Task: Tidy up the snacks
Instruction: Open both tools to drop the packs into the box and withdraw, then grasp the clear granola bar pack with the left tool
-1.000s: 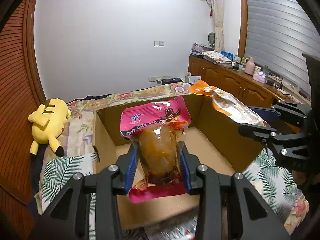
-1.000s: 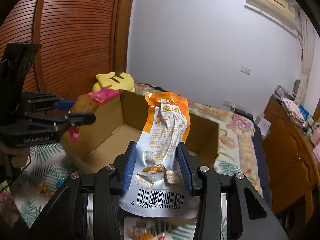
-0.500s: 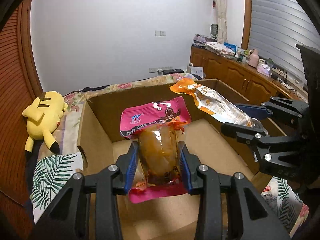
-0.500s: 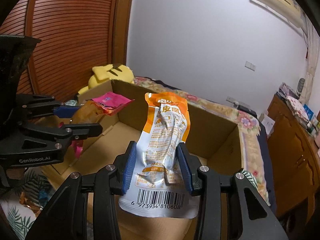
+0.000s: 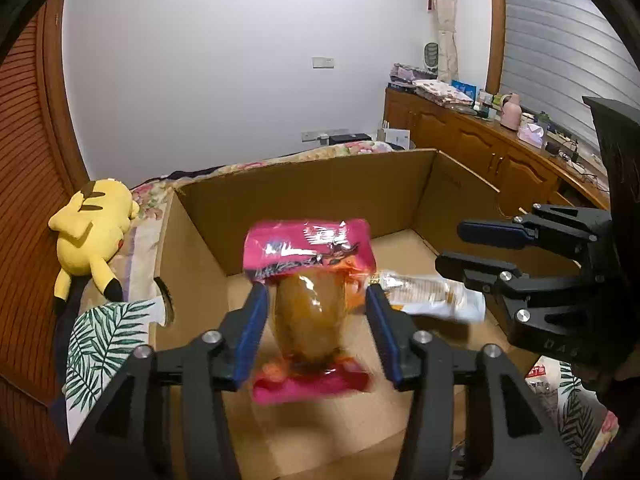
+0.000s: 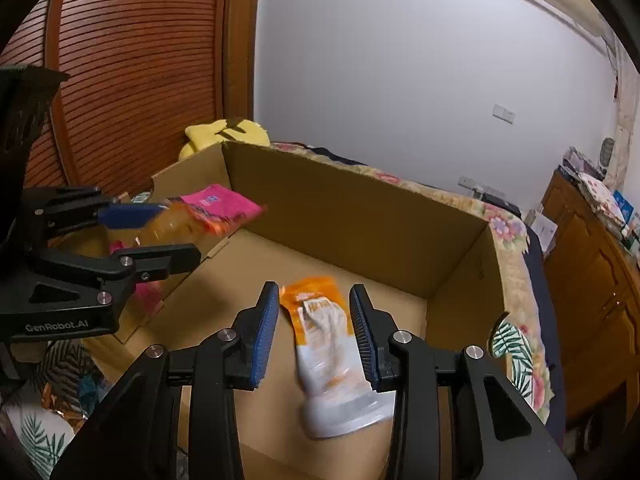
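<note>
An open cardboard box point(image 5: 320, 184) point(image 6: 360, 208) sits on the bed. My left gripper point(image 5: 314, 320) is open; the pink snack pack point(image 5: 312, 304) is blurred between its fingers, no longer gripped, above the box floor. It also shows in the right wrist view point(image 6: 200, 216), beside the left gripper point(image 6: 144, 236). My right gripper point(image 6: 314, 332) is open over the box. The orange-and-white snack bag point(image 6: 328, 344) is blurred below its fingers, on or near the box floor. The bag point(image 5: 428, 292) and the right gripper point(image 5: 480, 248) show in the left wrist view.
A yellow plush toy point(image 5: 92, 224) lies left of the box on the floral bedspread point(image 6: 516, 296). Another snack pack point(image 5: 548, 384) lies on the bed right of the box. Wooden cabinets point(image 5: 480, 148) stand at the right, a slatted wooden door point(image 6: 132, 72) at the left.
Both grippers have opened over the box. The orange-and-white bag has dropped from the right gripper into the box. The pink pack is loose between the left fingers, blurred by motion.
</note>
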### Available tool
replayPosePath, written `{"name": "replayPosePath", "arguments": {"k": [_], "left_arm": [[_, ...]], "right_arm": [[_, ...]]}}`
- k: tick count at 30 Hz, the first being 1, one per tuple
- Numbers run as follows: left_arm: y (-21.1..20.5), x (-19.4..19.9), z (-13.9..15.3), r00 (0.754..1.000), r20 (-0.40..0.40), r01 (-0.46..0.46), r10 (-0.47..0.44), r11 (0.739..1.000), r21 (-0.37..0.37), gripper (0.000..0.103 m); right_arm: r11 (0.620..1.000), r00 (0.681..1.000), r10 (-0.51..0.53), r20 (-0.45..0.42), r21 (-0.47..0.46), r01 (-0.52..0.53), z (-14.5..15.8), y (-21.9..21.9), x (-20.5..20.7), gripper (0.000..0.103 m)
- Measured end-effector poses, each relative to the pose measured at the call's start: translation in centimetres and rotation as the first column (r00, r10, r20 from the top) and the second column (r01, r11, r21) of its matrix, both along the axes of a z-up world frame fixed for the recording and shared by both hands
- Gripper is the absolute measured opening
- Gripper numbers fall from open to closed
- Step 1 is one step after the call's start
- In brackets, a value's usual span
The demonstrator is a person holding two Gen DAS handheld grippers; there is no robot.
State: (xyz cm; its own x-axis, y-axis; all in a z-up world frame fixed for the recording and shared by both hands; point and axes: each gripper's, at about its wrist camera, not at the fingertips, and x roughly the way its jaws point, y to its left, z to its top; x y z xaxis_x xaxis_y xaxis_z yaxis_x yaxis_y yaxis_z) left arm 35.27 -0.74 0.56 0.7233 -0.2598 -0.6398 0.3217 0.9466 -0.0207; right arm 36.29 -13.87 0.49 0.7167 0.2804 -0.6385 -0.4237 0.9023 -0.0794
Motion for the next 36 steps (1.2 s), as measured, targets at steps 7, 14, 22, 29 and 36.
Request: {"name": "replayPosePath", "arguments": {"k": [7, 14, 22, 29, 36], "left_arm": [[0.6, -0.7, 0.9, 0.999, 0.032, -0.019, 0.019, 1.0, -0.007, 0.058], [0.8, -4.5, 2.3, 0.996, 0.084, -0.003, 0.003, 1.0, -0.005, 0.058], [2.4, -10.5, 3.4, 0.993, 0.117, 0.013, -0.008, 0.999, -0.041, 0.06], [2.9, -14.8, 1.6, 0.995, 0.104, 0.017, -0.013, 0.999, -0.046, 0.061], [1.8, -16.8, -0.1, 0.997, 0.068, 0.032, -0.03, 0.999, -0.037, 0.061]], "right_arm": [[1.0, 1.0, 0.005, 0.004, 0.024, -0.005, 0.3, -0.3, -1.6, 0.035], [0.996, 0.999, -0.002, 0.037, 0.086, -0.001, 2.2, -1.6, -6.7, 0.04], [0.987, 0.996, -0.075, 0.041, 0.148, 0.068, 2.7, -4.2, -13.3, 0.05], [0.968, 0.981, -0.189, -0.044, 0.162, 0.194, -0.9, -7.1, -17.1, 0.059], [0.949, 0.957, -0.263, -0.126, 0.147, 0.28, -4.2, -8.1, -17.6, 0.066]]}}
